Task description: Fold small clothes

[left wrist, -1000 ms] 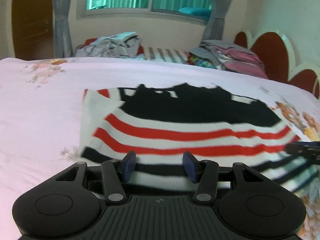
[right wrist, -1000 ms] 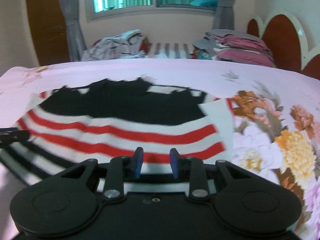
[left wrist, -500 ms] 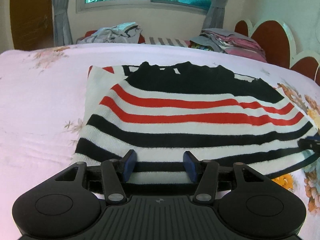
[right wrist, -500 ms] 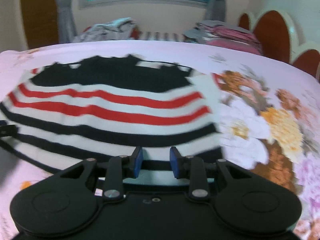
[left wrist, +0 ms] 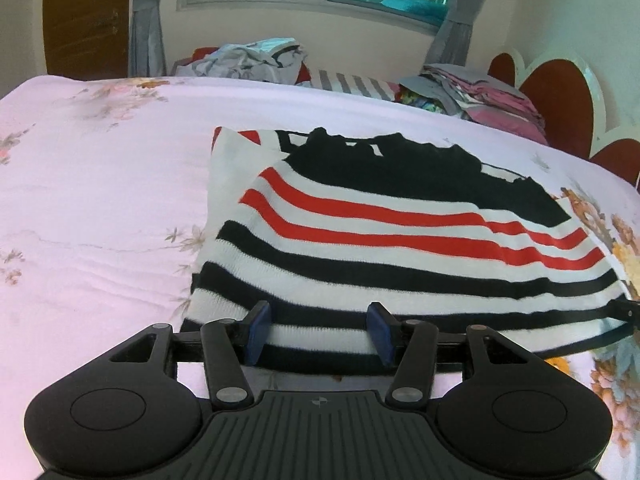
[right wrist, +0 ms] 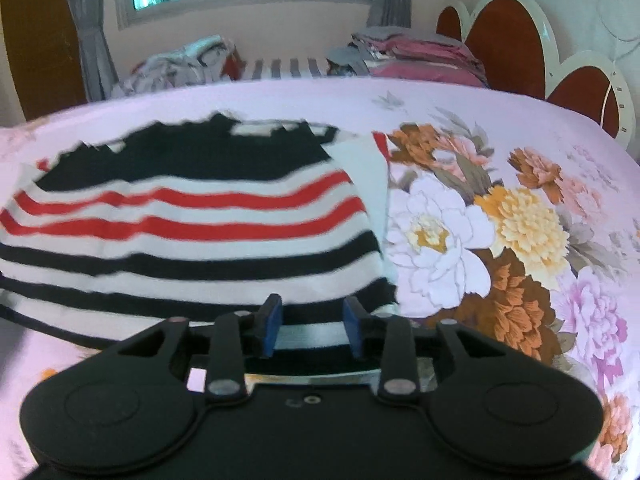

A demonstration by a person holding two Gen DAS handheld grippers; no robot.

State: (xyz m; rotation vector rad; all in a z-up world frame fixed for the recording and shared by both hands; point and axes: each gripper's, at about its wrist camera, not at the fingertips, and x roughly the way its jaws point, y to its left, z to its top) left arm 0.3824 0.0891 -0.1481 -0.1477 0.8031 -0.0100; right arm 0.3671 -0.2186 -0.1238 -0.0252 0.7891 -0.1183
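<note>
A striped knit sweater (left wrist: 400,240), white with black and red stripes and a black top part, lies flat on the pink floral bedsheet (left wrist: 100,200). It also shows in the right wrist view (right wrist: 192,232). My left gripper (left wrist: 320,330) is open, its blue pads over the sweater's near hem toward the left side. My right gripper (right wrist: 312,326) is open over the near hem by the sweater's right corner. Its tip shows at the right edge of the left wrist view (left wrist: 624,312). Neither gripper holds cloth.
A loose heap of clothes (left wrist: 256,58) and a folded stack (left wrist: 480,92) sit at the far side of the bed. A red and white headboard (right wrist: 520,40) stands to the right. Large printed flowers (right wrist: 480,232) cover the sheet right of the sweater.
Both grippers have drawn back toward me across the sweater, from its middle stripes to its near hem. Both stayed open.
</note>
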